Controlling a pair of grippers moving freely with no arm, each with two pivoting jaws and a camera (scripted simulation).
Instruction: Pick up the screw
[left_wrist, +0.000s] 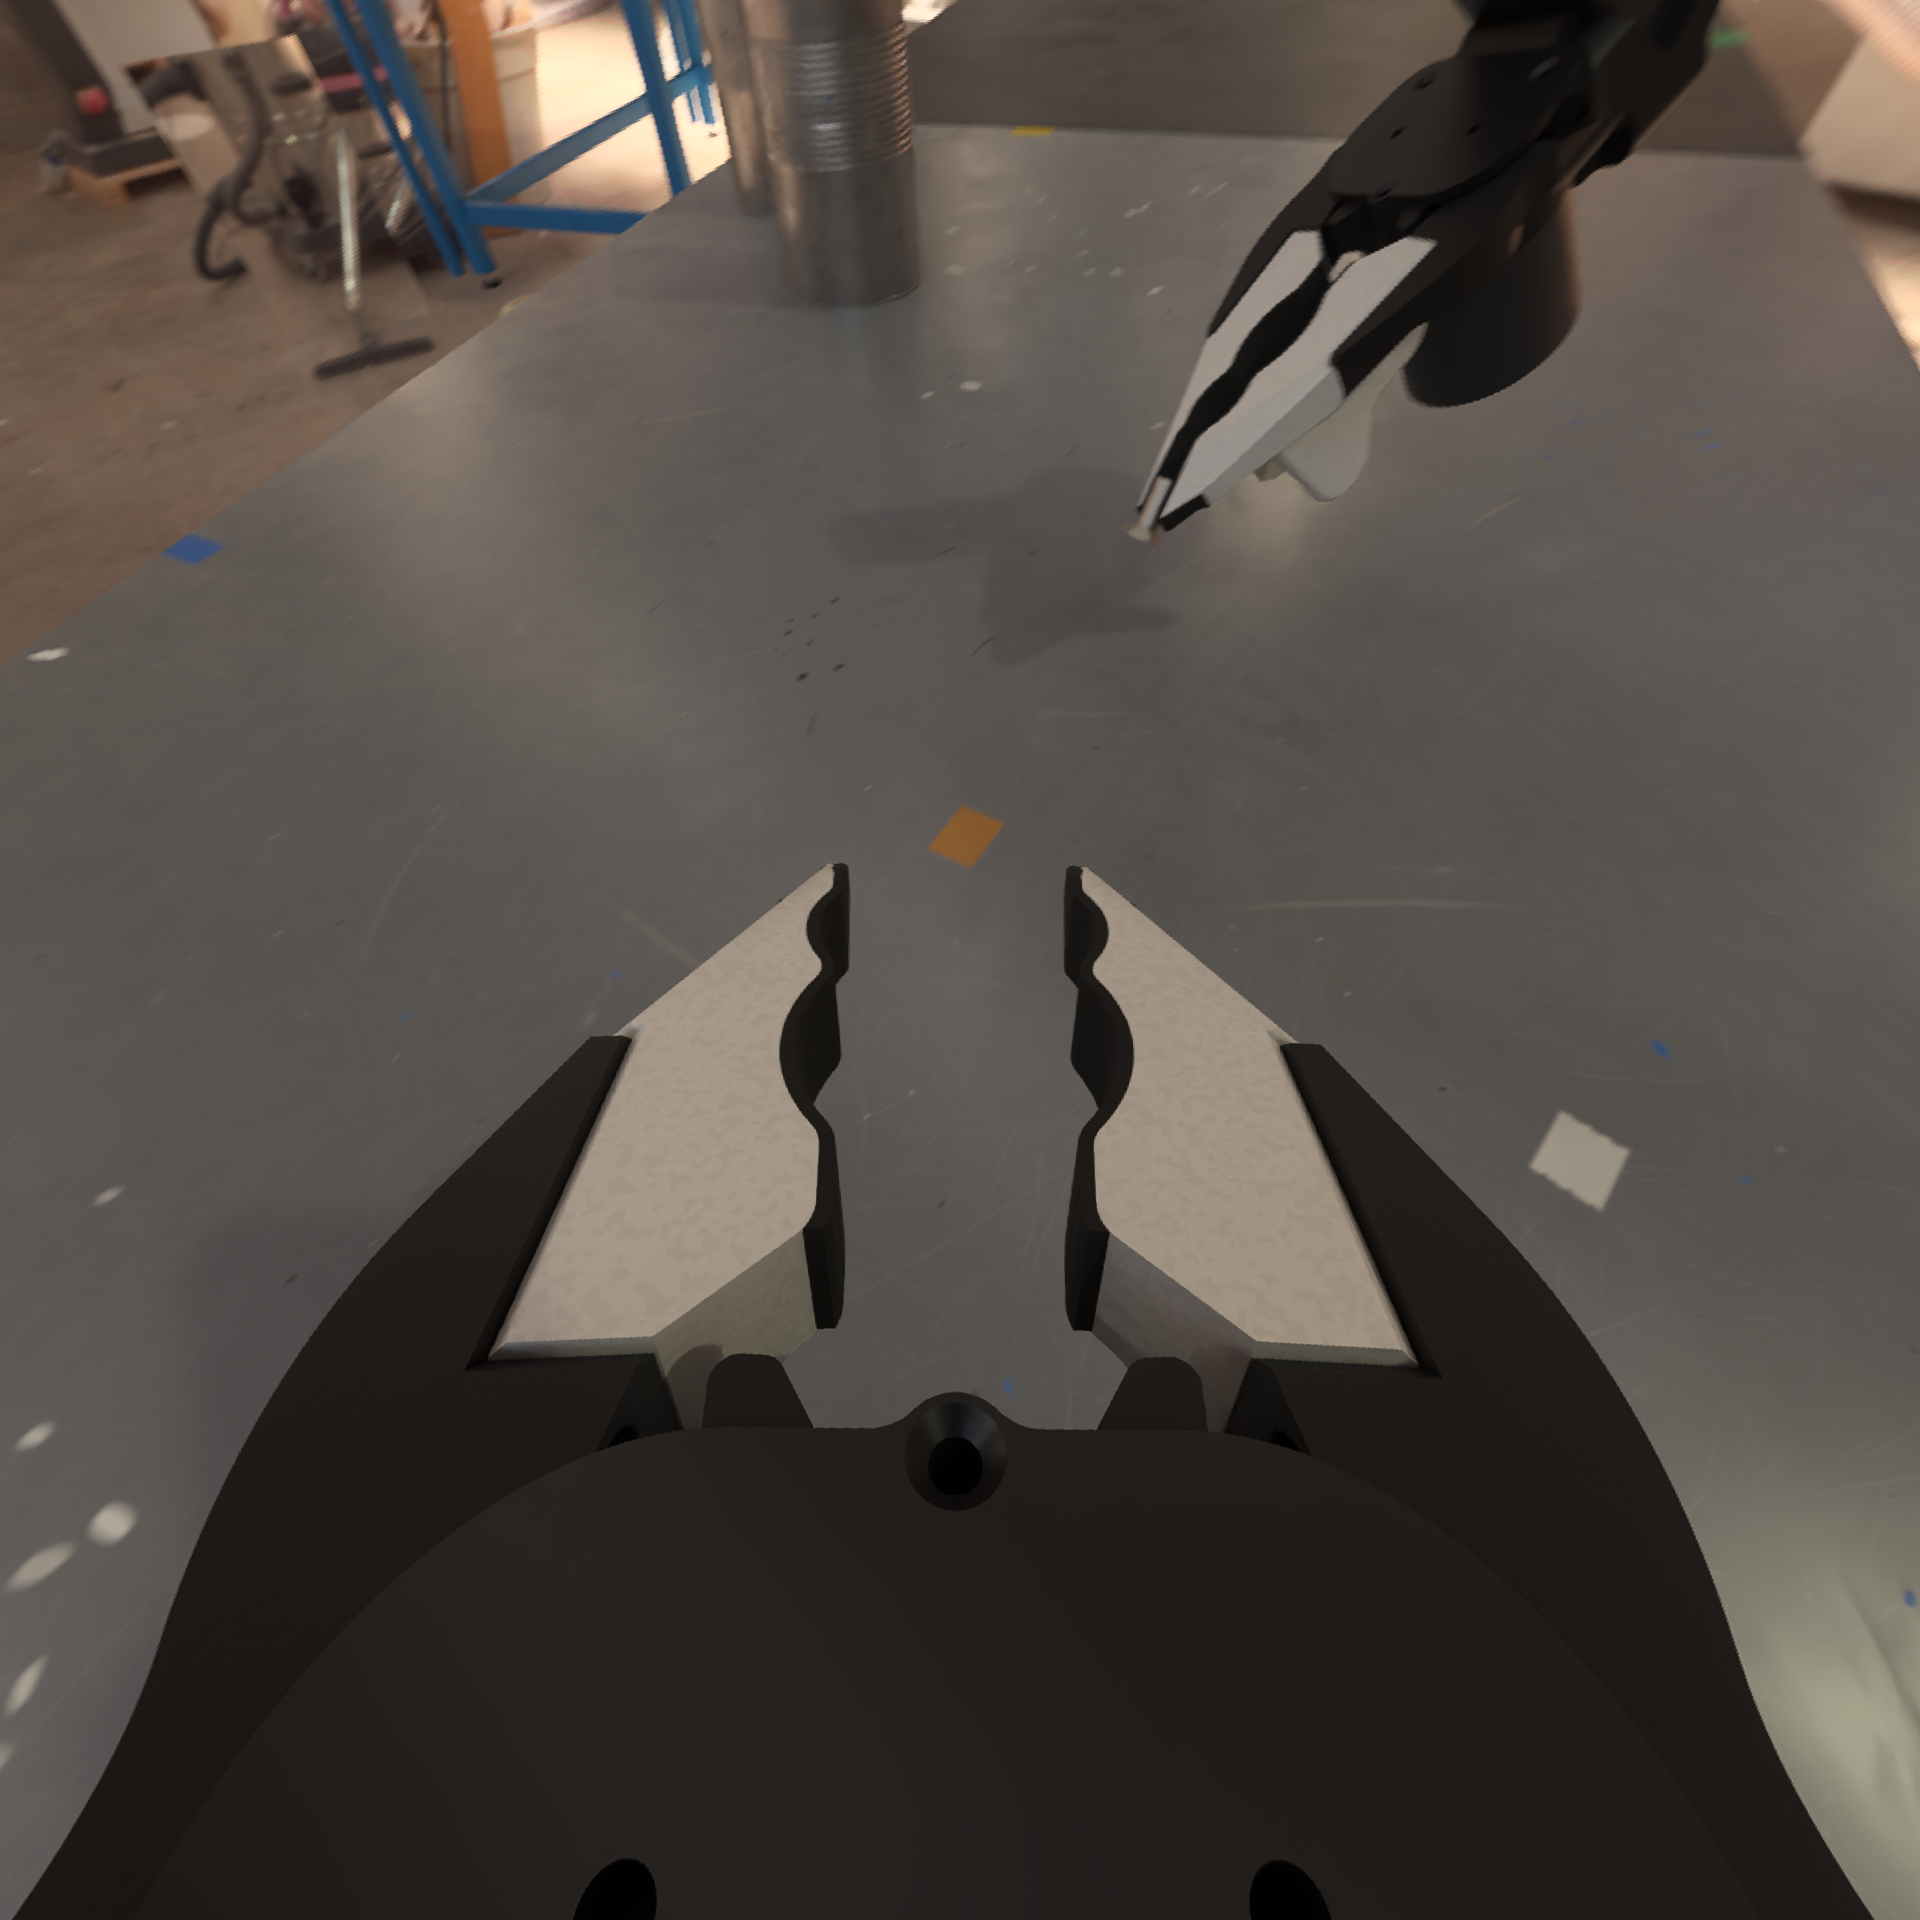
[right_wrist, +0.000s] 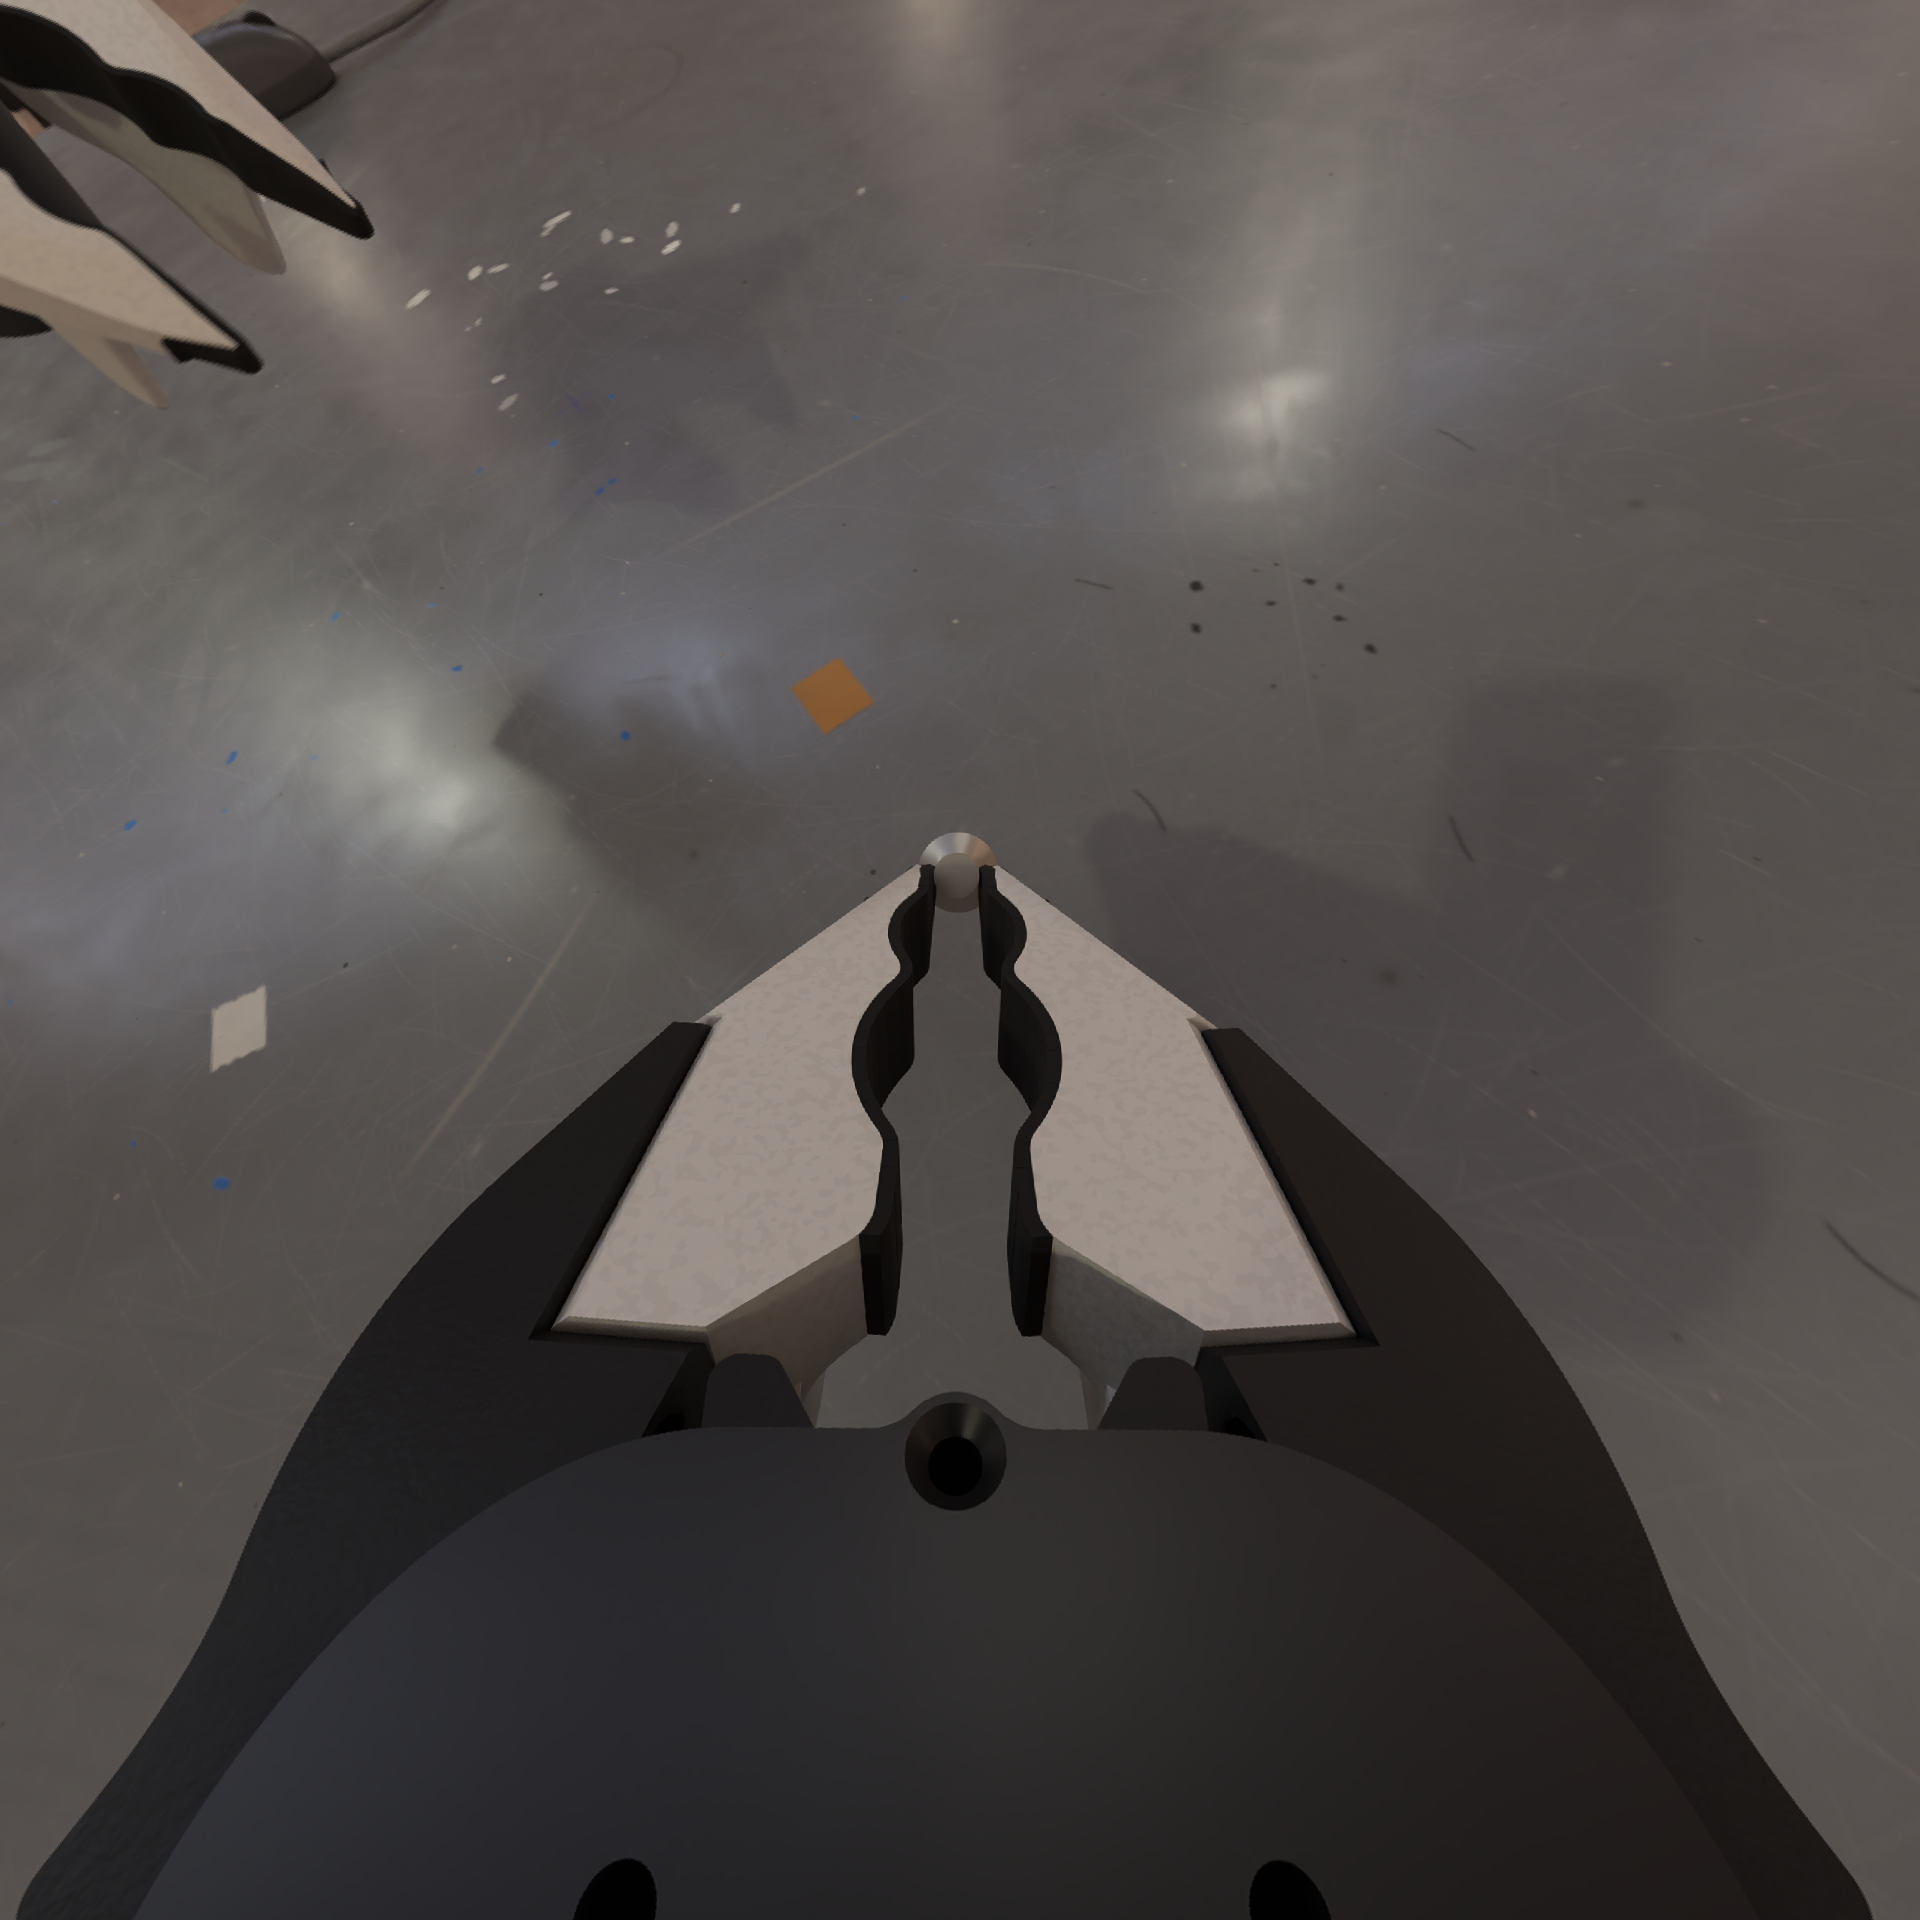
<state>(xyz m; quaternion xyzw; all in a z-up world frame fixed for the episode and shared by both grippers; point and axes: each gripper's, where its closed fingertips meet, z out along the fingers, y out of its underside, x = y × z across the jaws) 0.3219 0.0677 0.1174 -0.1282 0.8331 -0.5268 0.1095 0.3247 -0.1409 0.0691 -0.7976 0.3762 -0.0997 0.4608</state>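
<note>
Since the screw (right_wrist: 957, 871) is pinched only at the very tips of the right hand-held gripper (right_wrist: 957, 883), with its round head poking past them above the grey surface (right_wrist: 1351, 520), I'd guess it could twist or pop out on any jerky move. The left hand-held gripper (left_wrist: 957, 883) hangs well apart, fingers spread and holding nothing, over an orange tape square (left_wrist: 966, 834).

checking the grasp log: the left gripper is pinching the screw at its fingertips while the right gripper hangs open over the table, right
Not quite: the sides are swapped. The right gripper pinches the screw at its fingertips, as the right wrist view shows. The left gripper hangs open over the table, nothing between its fingers.
</note>
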